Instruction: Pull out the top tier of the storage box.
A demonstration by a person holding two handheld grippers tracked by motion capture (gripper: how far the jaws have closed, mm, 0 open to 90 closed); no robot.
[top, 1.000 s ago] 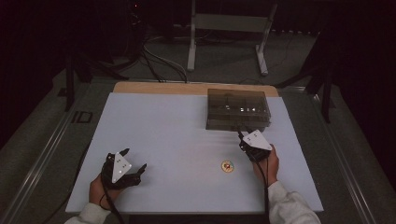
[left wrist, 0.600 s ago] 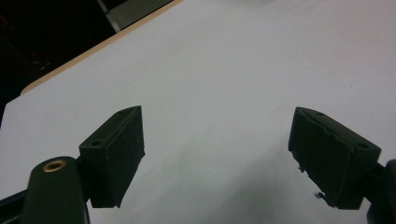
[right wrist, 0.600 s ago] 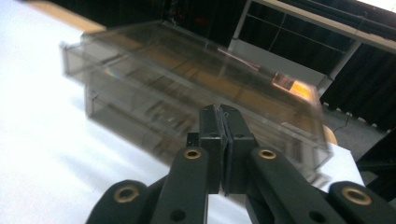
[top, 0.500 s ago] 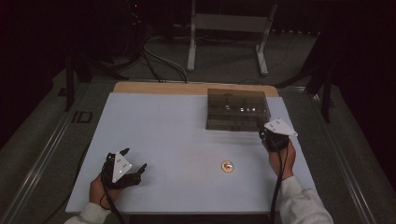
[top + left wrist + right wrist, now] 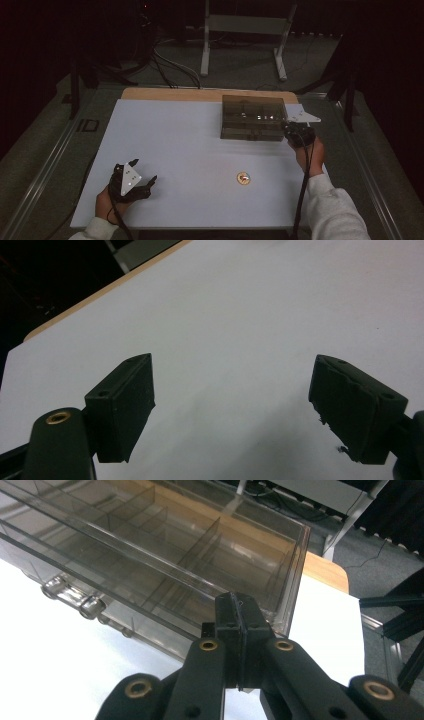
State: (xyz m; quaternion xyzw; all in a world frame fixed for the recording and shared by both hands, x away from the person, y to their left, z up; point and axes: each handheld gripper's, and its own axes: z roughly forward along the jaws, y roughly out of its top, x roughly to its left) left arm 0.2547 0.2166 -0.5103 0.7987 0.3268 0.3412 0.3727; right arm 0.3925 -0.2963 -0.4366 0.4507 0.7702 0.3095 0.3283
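The right gripper has its jaws pressed flat together with nothing visible between them; they have just been closing. In the right gripper view the closed tips sit right at the near corner of the clear compartment box, over its rim; whether they touch the plastic cannot be told. In the high view this gripper is at the box's front right corner, the hand behind it trailing toward the table's near edge.

The left gripper has its jaws spread wide apart, empty, over bare white tabletop. It is well apart from the box, off toward the near left corner of the table.

The box is smoky transparent plastic, divided inside into several compartments, with small rounded hinge-like knobs along one long side. It stands at the far right part of the white surface, close to the wooden strip along the table's far edge.

A small round disc lies flat on the table in front of the box, nearer the person, well apart from both grippers.
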